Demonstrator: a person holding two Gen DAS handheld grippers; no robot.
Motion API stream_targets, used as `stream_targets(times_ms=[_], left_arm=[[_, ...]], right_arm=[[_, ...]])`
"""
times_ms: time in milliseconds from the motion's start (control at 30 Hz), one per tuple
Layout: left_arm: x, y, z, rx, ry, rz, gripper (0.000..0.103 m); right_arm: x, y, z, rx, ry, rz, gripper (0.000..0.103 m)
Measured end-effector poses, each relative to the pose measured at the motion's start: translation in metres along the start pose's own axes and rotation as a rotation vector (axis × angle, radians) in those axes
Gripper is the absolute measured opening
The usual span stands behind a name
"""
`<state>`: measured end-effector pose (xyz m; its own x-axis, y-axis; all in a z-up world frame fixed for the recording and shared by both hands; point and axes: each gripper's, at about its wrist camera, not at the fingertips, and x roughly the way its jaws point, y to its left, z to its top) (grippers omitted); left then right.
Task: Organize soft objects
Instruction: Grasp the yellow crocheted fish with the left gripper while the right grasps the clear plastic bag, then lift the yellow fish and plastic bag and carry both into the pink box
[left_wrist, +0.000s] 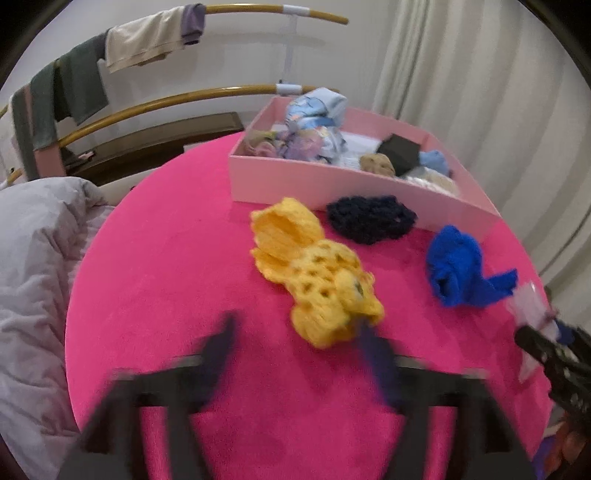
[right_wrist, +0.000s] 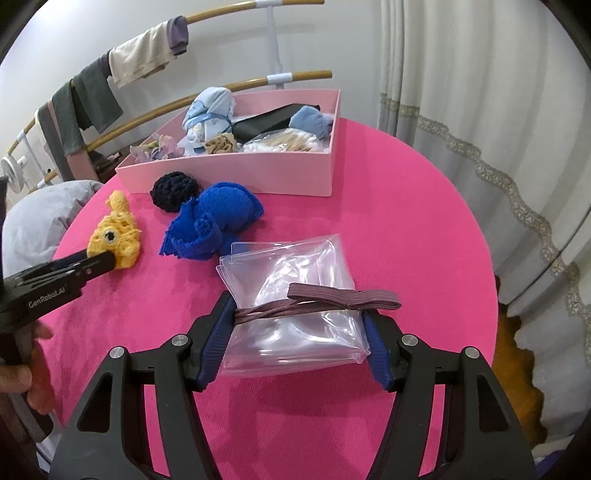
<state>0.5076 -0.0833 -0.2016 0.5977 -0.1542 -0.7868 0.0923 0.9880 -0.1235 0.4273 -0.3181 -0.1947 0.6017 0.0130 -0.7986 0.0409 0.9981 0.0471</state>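
**Right tongs on the plastic bundle, left tongs at the yellow knit**

Left wrist view: the left tongs (left_wrist: 295, 328) are blurred and spread wide, gripping nothing; the yellow crochet piece (left_wrist: 317, 273) lies on the pink surface (left_wrist: 166, 258) touching the finger at 3 o'clock.

Right wrist view: the right tongs (right_wrist: 299, 317) clasp the banded clear-plastic bundle (right_wrist: 295, 299). The blue cloth (right_wrist: 214, 218) lies at 11 o'clock, before the pink box (right_wrist: 236, 173).

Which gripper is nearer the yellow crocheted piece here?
Left. The left gripper has one finger at the edge of the yellow crocheted piece. The right gripper is farther off, across the table, closed on the clear plastic bag bundle.
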Motion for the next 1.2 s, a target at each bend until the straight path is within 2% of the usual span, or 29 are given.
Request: stream_targets(times_ms=[133, 167, 267, 367, 1200], left_arm=[[0.004, -0.002, 0.006, -0.003, -0.019, -0.002, 0.088], [0.007, -0.004, 0.007, 0.0, -0.02, -0.003, 0.083], [0.024, -0.007, 0.007, 0.006, 0.041, -0.053, 0.03], [0.017, -0.01, 0.007, 0.023, 0.019, -0.05, 0.023], [-0.133, -0.01, -0.005, 0.086, -0.189, -0.029, 0.021]], right_arm=[[-0.002, 0.001, -0.002, -0.001, -0.002, 0.0, 0.061], [-0.002, 0.001, -0.001, 0.0, -0.002, 0.001, 0.061], [-0.003, 0.003, -0.001, -0.002, -0.004, 0.003, 0.061], [-0.006, 0.005, 0.0, -0.002, -0.012, 0.009, 0.061], [-0.073, 0.045, 0.035, -0.045, -0.183, 0.088, 0.061]])
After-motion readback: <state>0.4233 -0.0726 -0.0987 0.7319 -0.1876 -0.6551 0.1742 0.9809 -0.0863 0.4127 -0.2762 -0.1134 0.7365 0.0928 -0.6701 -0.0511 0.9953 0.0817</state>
